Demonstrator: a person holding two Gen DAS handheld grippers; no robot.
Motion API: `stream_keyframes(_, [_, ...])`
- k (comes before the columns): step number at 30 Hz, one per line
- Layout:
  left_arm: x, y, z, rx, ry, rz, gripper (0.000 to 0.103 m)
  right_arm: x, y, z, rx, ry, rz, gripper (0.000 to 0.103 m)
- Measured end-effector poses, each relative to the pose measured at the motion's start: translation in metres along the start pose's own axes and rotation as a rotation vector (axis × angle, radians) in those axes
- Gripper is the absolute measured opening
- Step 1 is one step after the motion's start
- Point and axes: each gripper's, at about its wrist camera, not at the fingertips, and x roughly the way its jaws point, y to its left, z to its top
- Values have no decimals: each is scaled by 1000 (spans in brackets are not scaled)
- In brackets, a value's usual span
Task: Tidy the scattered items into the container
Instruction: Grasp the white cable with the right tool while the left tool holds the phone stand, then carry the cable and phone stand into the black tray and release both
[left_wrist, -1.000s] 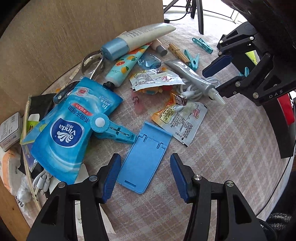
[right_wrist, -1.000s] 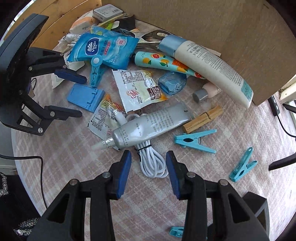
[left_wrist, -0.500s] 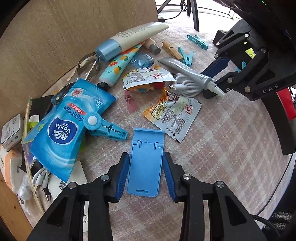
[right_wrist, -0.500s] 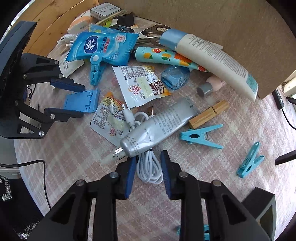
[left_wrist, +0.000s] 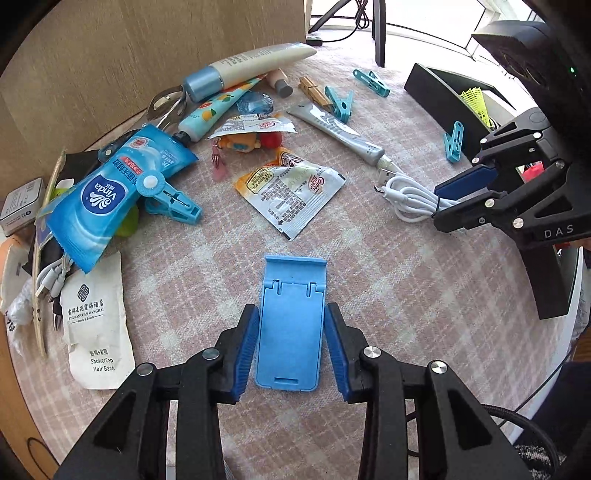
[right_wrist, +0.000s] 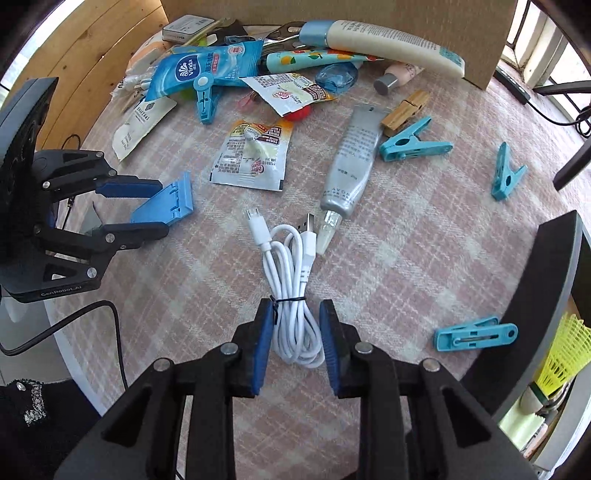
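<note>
1. left wrist view: my left tool (left_wrist: 290, 349) clamps the blue phone stand (left_wrist: 290, 325) above the counter (left_wrist: 406, 295).
2. my right tool (right_wrist: 293, 341) pinches the white usb cable (right_wrist: 291, 295), near the black container (right_wrist: 546, 302).

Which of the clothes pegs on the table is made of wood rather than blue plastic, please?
The wooden peg lying between the grey tube and the small bottle; every other peg is blue plastic.
</note>
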Motion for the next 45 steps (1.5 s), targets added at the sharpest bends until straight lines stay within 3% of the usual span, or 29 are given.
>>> stream_keyframes(4, [-21, -2, 3, -39, -27, 3, 34, -32, -13, -18, 107, -65, 20, 23])
stream_keyframes(6, [-32, -21, 2, -23, -51, 7, 34, -49, -6, -39, 153, -106, 12, 6])
stream_keyframes(10, [-34, -29, 10, 33, -74, 13, 34, -65, -20, -62, 207, -147, 40, 3])
stream_keyframes(11, [-35, -33, 11, 38, -71, 5, 34, -66, -23, -66, 220, -154, 9, 3])
stream_keyframes(16, [-36, -42, 7, 58, -75, -3, 34, -48, -5, -66, 139, -147, -19, 4])
stream_keyframes(17, [-39, -42, 5, 56, -77, -2, 34, -39, 1, -62, 100, -131, 3, 13])
stream_keyframes(18, [-40, -42, 5, 55, -78, -1, 34, -34, 2, -61, 77, -106, -2, 33])
stream_keyframes(20, [-41, -41, 3, 45, -82, -2, 34, -33, 4, -61, 26, -96, -62, 46])
stream_keyframes(24, [-43, -36, 1, 16, -80, -11, 34, -26, 11, -54, -56, -43, -58, 46])
stream_keyframes(29, [-42, -37, 0, -7, -82, -20, 34, -5, 16, -53, -150, 42, -143, 46])
stream_keyframes(32, [-42, -38, 0, -17, -83, -26, 34, 7, 19, -57, -157, 64, -163, 35])
stream_keyframes(33, [-41, -38, 0, -21, -80, -31, 34, 7, 23, -58, -164, 47, -176, 25])
stream_keyframes(38, [-41, -48, 6, -29, -83, -49, 34, -5, 21, -58, -45, -21, -160, 22])
stream_keyframes(43, [-47, -76, 23, 0, -100, -89, 34, -54, 1, -66, 148, -145, -46, 21])
stream_keyframes(45, [-49, -92, 34, 23, -110, -106, 34, -78, -9, -78, 200, -178, -38, 21])
